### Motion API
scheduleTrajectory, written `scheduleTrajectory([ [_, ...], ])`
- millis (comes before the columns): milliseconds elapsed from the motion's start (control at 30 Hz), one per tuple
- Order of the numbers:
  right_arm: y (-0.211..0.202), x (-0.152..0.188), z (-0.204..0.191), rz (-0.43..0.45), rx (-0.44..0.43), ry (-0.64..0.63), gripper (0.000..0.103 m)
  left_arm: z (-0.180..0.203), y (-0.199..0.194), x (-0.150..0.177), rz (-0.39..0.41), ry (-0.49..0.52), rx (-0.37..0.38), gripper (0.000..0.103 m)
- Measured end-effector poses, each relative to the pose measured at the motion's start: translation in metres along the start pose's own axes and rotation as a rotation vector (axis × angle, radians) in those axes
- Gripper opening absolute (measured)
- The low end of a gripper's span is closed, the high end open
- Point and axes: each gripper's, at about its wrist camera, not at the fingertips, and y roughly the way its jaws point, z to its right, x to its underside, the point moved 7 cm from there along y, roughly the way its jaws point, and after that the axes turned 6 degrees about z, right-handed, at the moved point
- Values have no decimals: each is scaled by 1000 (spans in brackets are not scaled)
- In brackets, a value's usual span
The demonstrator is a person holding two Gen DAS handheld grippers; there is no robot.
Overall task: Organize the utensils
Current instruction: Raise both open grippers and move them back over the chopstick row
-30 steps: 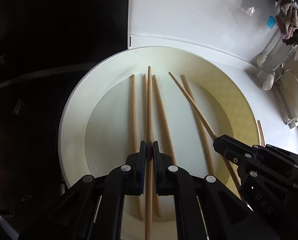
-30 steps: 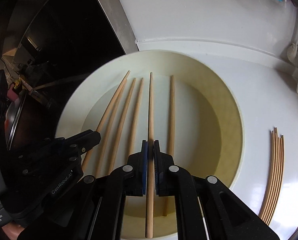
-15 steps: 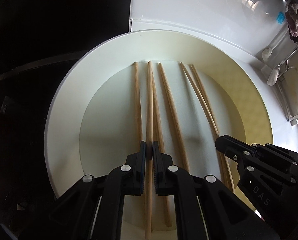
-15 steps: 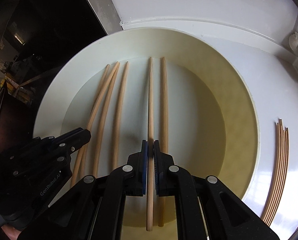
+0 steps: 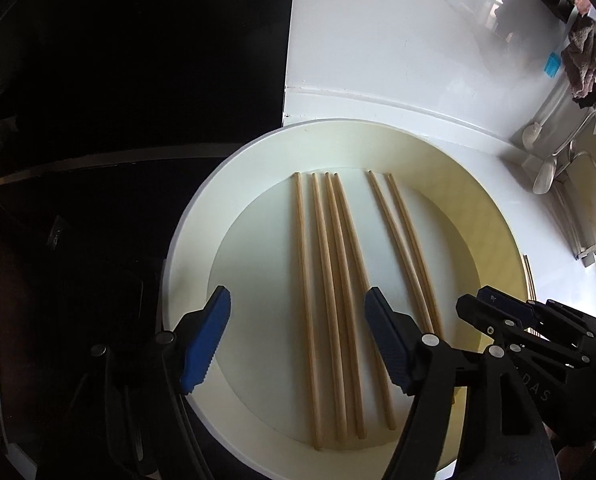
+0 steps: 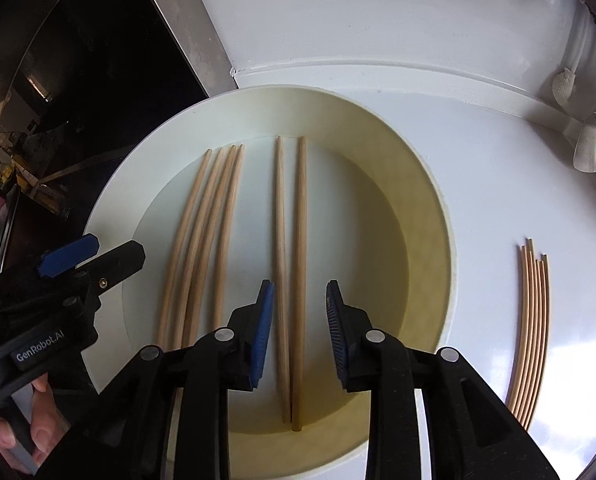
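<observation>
Chopsticks (image 5: 329, 264) lie on the plate (image 5: 194, 240), white counter (image 6: 497, 184) beneath; both grippers (image 5: 296, 332) (image 6: 299, 328) just parted, empty.

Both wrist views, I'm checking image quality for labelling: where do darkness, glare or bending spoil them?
Left wrist view: left half nearly black, plate sharp. Right wrist view: glossy counter glares, loose chopsticks bow near the edge from the fisheye.

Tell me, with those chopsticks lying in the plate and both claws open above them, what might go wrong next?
The left gripper, jaws just opened, spans four crowded chopsticks, so closing might pinch several or skew them. The right gripper, also just opened, straddles a pair; nudging could roll it. The plate sits near the counter edge.
</observation>
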Motion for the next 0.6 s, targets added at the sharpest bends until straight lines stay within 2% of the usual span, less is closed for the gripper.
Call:
scheduleTrajectory([
  [200, -16, 2, 2, 33, -3, 22, 31, -1, -13, 5, 3, 2, -4, 69],
  [600, -58, 18, 4, 112, -7, 30, 32, 18, -44, 23, 50, 24, 11, 71],
])
